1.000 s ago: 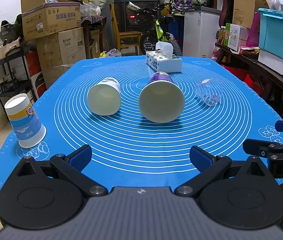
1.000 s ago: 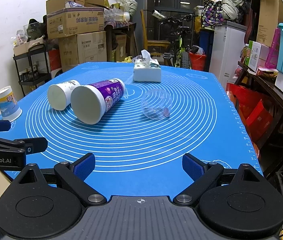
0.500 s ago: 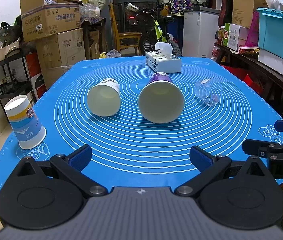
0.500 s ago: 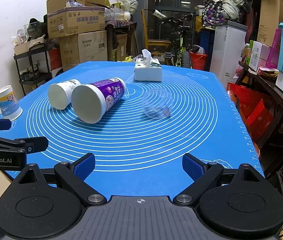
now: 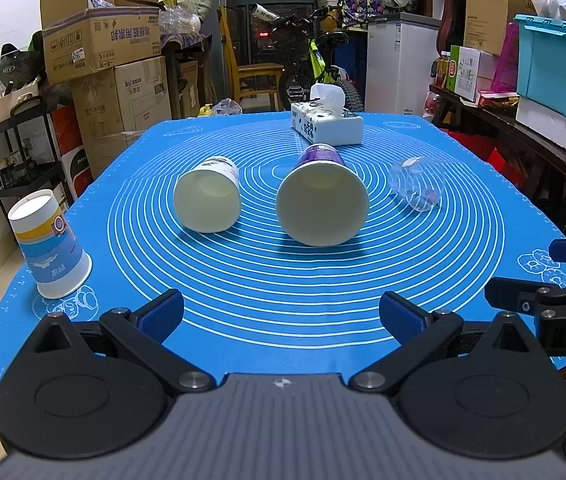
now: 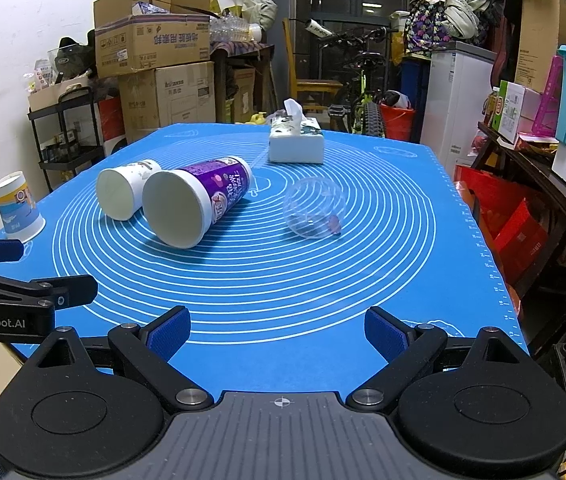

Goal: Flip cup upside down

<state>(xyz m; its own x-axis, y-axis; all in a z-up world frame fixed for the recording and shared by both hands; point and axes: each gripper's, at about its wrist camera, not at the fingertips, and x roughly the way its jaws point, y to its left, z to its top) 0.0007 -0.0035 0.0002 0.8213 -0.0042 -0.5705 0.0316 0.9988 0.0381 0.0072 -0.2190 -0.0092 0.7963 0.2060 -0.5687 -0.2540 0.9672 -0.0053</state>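
On the blue mat (image 5: 283, 304), your left hand-held gripper (image 5: 281, 316) gapes wide and empty; ahead lie the white cup (image 5: 207, 200), purple cup (image 5: 322, 204) and clear cup (image 6: 315, 210), all on their sides; your right hand-held gripper (image 6: 277, 330) is equally wide.

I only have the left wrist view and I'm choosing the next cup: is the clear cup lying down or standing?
Observer: Lying on its side. The right wrist view shows the clear cup with its mouth seemingly facing the right gripper.
Operator: Is that gripper open?
Observer: Yes, its fingers are spread wide, with nothing between them.
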